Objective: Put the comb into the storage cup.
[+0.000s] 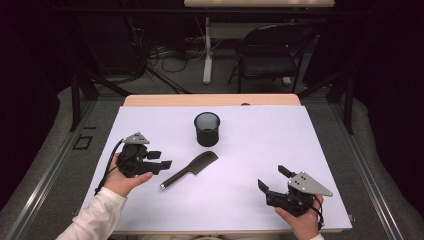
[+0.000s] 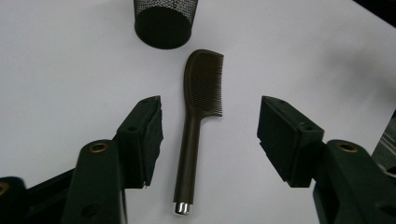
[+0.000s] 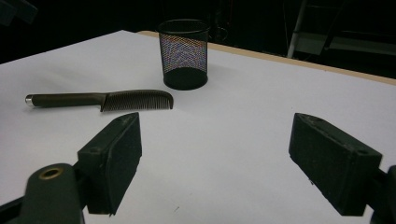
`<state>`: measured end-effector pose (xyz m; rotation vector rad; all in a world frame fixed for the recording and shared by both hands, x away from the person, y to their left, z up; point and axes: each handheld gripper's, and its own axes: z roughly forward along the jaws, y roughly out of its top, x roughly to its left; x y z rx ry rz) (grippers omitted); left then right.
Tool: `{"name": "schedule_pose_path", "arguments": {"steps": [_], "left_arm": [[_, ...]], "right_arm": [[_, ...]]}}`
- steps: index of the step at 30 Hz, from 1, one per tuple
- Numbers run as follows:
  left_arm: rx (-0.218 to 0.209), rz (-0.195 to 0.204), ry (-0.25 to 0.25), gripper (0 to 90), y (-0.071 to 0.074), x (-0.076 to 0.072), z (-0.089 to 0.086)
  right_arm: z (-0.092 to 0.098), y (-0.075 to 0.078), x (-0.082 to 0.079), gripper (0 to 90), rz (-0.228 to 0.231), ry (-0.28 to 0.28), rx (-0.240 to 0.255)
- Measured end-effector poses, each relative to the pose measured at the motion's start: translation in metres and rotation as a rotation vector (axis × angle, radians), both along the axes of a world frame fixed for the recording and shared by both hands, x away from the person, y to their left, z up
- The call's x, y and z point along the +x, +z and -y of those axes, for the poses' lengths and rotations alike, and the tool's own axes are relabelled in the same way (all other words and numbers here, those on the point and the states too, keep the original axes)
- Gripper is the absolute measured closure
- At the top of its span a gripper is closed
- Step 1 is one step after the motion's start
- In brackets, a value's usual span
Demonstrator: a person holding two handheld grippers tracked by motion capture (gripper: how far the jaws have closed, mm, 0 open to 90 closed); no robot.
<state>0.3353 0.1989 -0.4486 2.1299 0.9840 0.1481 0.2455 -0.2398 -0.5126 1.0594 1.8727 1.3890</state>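
Observation:
A dark comb (image 1: 191, 170) with a metal-tipped handle lies flat on the white table (image 1: 260, 145), its handle pointing toward the near left. A black mesh cup (image 1: 207, 129) stands upright just behind it. My left gripper (image 1: 161, 159) hovers left of the comb's handle, jaws open. In the left gripper view the comb (image 2: 196, 107) lies between the open jaws of that gripper (image 2: 211, 122), untouched, with the cup (image 2: 164, 23) beyond. My right gripper (image 1: 273, 177) rests at the near right, open and empty (image 3: 215, 140), facing the comb (image 3: 102, 99) and cup (image 3: 183, 53).
The table's wooden far edge (image 1: 210, 100) runs behind the white sheet. A black chair (image 1: 270, 55) and a desk leg stand on the floor beyond. White surface stretches between the comb and the right gripper.

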Motion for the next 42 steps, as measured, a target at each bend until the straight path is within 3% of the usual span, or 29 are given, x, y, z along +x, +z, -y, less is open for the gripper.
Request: {"name": "schedule_pose_path", "arguments": {"steps": [13,29,35,38,42], "left_arm": [[0.133,-0.064,-0.041,26.4,-0.017,0.016,0.015],[0.266,-0.136,-0.04,3.4,-0.037,0.033,0.026],[0.325,-0.151,-0.054,0.5,-0.044,0.036,0.032],[0.339,-0.182,-0.063,0.5,-0.048,0.039,0.034],[0.36,-0.191,-0.066,0.5,-0.053,0.041,0.037]], "right_arm": [[0.0,-0.001,0.001,17.2,-0.01,0.003,-0.002],[0.0,-0.002,0.001,17.2,-0.01,-0.003,0.003],[-0.001,-0.002,0.001,17.2,-0.013,-0.001,0.001],[0.0,-0.002,0.001,17.2,-0.011,-0.001,-0.001],[-0.001,-0.002,0.001,17.2,-0.014,0.001,-0.002]]}}
